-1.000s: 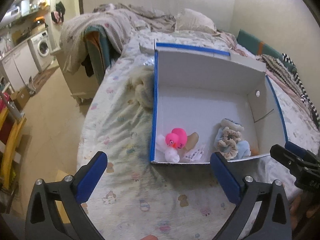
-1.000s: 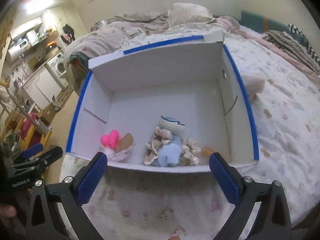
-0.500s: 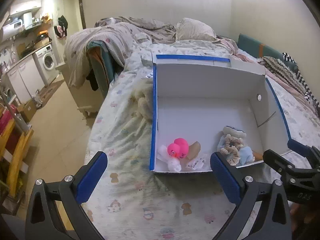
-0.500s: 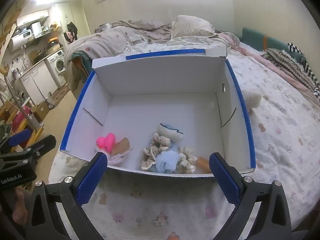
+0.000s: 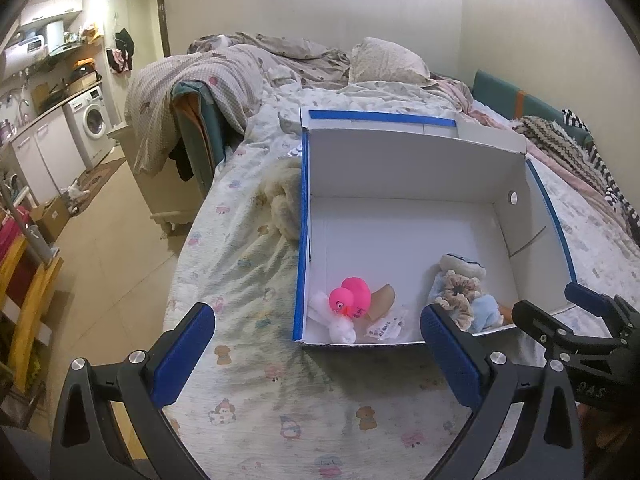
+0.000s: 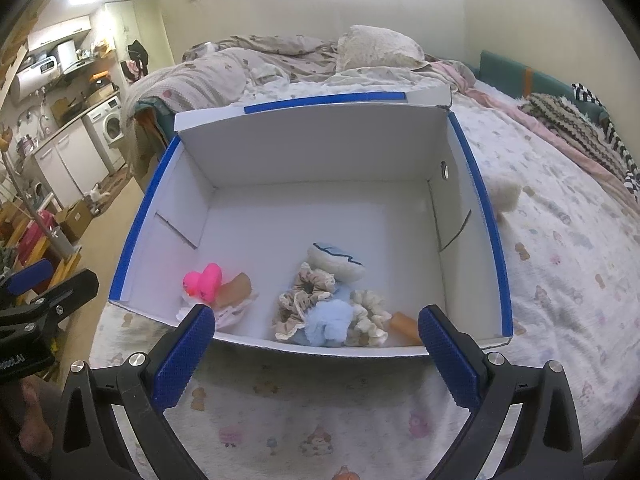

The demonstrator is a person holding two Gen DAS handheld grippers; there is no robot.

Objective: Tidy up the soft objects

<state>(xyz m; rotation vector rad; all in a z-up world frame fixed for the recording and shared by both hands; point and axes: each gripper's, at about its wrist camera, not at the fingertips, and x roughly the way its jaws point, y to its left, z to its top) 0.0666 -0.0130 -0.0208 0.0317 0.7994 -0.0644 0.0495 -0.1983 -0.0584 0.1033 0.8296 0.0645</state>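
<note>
Both tools hang over the near end of the bed with nothing between their fingers: my left tool has its blue pads spread wide, and my right tool is spread just as wide and equally empty. Each shows in the other's camera, the right tool at the far right of the left view, the left tool at the far left of the right view.

Ahead of them sits the white cardboard box with blue-taped rims on the pale cartoon-print bedsheet. All its contents lie along the near wall. Toward its left corner I see a bright pink rubber duck touching a tan rounded piece, a white fluffy wad and a white printed tag. Toward the right lies a cluster: a beige frilled scrunchie, a light blue fluffy puff, a cream scrunchie, a white pad with dark blue trim behind them and a small orange-tan piece at the wall. The back half of the box floor is bare.

Outside, a cream plush heap rests against the box's left wall, and a cream fluffy lump lies just beside its right wall. The bed's left edge drops to tiled floor just left of the box; open sheet stretches to the right.
</note>
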